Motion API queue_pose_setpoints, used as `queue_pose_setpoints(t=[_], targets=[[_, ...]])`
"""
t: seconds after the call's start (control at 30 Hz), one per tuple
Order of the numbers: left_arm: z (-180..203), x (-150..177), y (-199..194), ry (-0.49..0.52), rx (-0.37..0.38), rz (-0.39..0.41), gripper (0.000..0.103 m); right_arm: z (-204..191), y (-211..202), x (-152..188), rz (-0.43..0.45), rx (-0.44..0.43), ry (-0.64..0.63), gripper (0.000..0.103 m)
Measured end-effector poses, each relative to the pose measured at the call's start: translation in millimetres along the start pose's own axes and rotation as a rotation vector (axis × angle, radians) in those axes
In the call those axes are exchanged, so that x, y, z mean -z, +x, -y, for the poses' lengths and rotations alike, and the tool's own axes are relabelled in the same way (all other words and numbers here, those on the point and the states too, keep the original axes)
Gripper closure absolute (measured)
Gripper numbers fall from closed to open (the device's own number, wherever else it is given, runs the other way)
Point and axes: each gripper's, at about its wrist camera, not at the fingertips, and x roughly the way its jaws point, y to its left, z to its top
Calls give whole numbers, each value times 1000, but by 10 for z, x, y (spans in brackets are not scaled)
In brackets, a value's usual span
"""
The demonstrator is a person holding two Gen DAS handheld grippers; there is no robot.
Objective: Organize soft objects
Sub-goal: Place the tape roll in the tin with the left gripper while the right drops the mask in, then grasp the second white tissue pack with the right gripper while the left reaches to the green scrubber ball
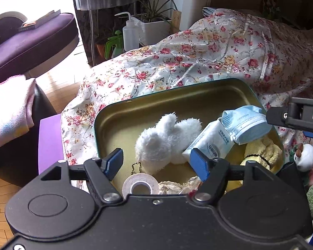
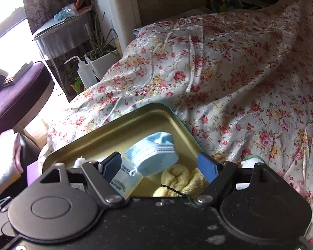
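Tin: rounded-rectangle metal box, gold inside, teal rim, lid off. It rests on the floral bedspread near the bed's front-left corner.

Contents of the tin, as seen from the left wrist view:
- White plush toy, fluffy, lying across the middle of the floor of the tin.
- Tissue packet, white with printed lettering, leaning between the plush and the mask.
- Blue face mask, folded, resting against the tin's right wall on top of the tissue packet's far end.
- Yellow towel, rolled and bound with a thin black band, in the near right corner under the mask.
- Tape roll, pale, lying flat at the near edge.
- Cream lace piece, just beside the tape roll, partly hidden by the gripper body.

Left gripper: jaws about half open above the near edge of the tin, nothing between the blue pads; the plush lies beyond them, not gripped.

Right gripper: jaws wide apart over the tin's right half, empty; mask and yellow towel lie below and beyond, untouched.

Outside the tin, at the bedspread's right edge: a small white figurine.

Beside the bed: squeeze bottle, potted plant, purple seat.
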Motion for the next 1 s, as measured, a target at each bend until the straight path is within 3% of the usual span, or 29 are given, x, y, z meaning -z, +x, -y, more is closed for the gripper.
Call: queue_pose_setpoints(t=[0.6, 0.7, 0.87, 1.0], targets=[[23, 50, -74, 26, 1, 8, 34, 108, -207, 184, 24, 43, -3, 12], [22, 62, -107, 27, -1, 17, 30, 139, -256, 250, 23, 58, -8, 11], [68, 98, -188, 59, -7, 48, 28, 285, -378, 415, 20, 90, 2, 10], [127, 145, -241, 90, 34, 56, 28, 521, -540, 626, 23, 108, 41, 7]])
